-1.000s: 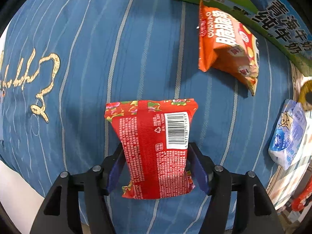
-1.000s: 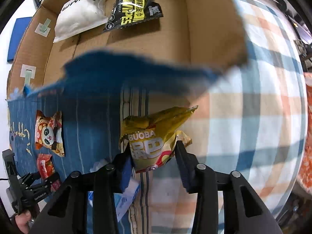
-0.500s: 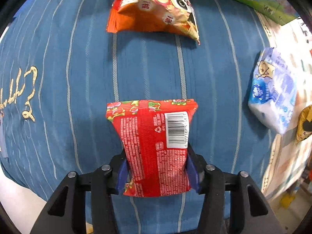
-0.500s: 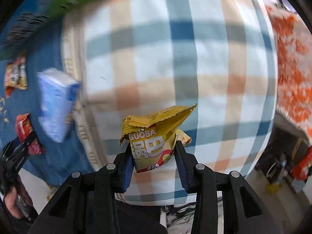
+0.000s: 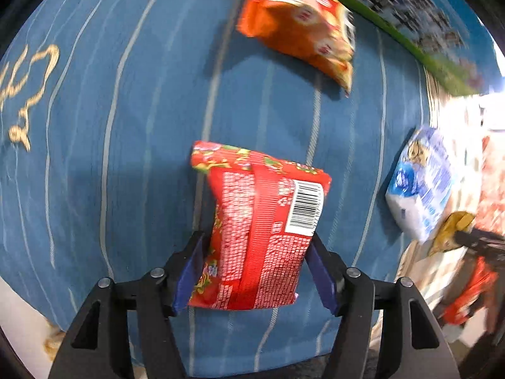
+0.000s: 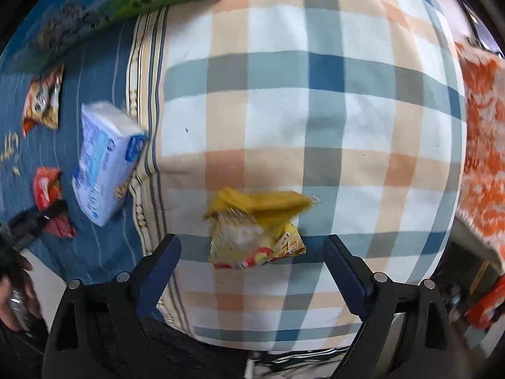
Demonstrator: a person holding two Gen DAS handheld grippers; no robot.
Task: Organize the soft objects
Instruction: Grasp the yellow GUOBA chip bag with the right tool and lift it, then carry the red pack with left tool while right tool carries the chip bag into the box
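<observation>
The left tongs (image 5: 257,271) gripped the red packet (image 5: 262,230) above the blue striped cloth (image 5: 126,126). The right tongs (image 6: 252,262) stood wide open, the yellow packet (image 6: 255,230) loose between them over the checked cloth (image 6: 315,110). Judged step: sorting packets; next, the red one likely needs a place.

Red snack bag (image 5: 262,230) is pinched barcode-up over the blue striped blanket (image 5: 126,126); crumpled yellow bag (image 6: 255,230) sits loose on the plaid blanket (image 6: 315,110).

Three snack bags (image 5: 258,230) (image 5: 300,31) (image 6: 255,230), one tissue pack (image 6: 104,161)
</observation>
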